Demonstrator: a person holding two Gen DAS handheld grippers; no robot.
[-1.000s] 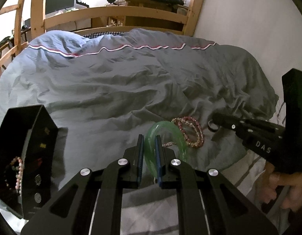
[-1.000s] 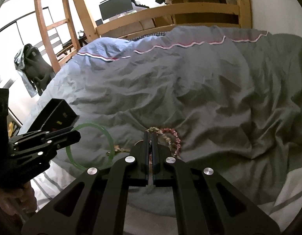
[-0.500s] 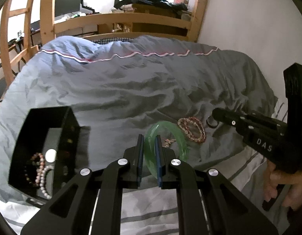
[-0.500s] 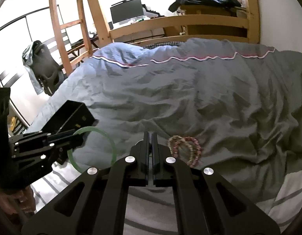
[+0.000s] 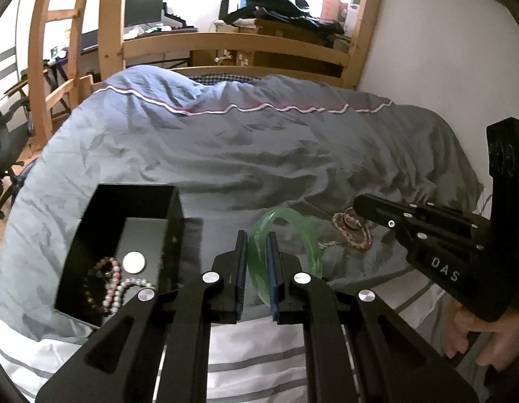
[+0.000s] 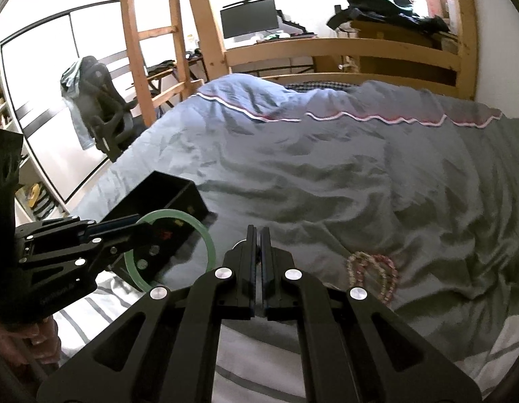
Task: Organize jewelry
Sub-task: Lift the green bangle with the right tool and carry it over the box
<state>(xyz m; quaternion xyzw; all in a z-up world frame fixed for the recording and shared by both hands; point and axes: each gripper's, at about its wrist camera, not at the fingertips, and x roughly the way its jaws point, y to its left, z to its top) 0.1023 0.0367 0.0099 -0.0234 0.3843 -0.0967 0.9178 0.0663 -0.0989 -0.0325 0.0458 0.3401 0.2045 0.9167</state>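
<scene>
Box: the black box [image 5: 101,235] sits at your near left on the duvet [image 5: 226,154], open at the top, with bead strands [image 5: 108,282] and a silver disc [image 5: 134,262] already inside; aim for its open middle.
Left gripper: your left gripper [image 5: 257,245] is clamped on the green bangle [image 5: 293,231], which stands up between the pads, clear of the bed.
Step in hand: I judge you are carrying the bangle to the box. Keep the grip firm until the hoop is over the opening, go in low, and only then let go, so the hoop does not roll off the soft cover.
Right gripper: your right gripper [image 6: 257,235] has its fingers fully together, pinching a small ring [image 5: 352,216] at the tips, as the left camera shows; in its own view the ring is barely visible.
Left on bed: a pink bead bracelet [image 6: 373,273] lies on the duvet at the near right.
Change: a second ago the box was only at the left view's edge; now its inside shows. Both grippers have lifted and swung left, and the bracelet has slid right in the right view.
</scene>
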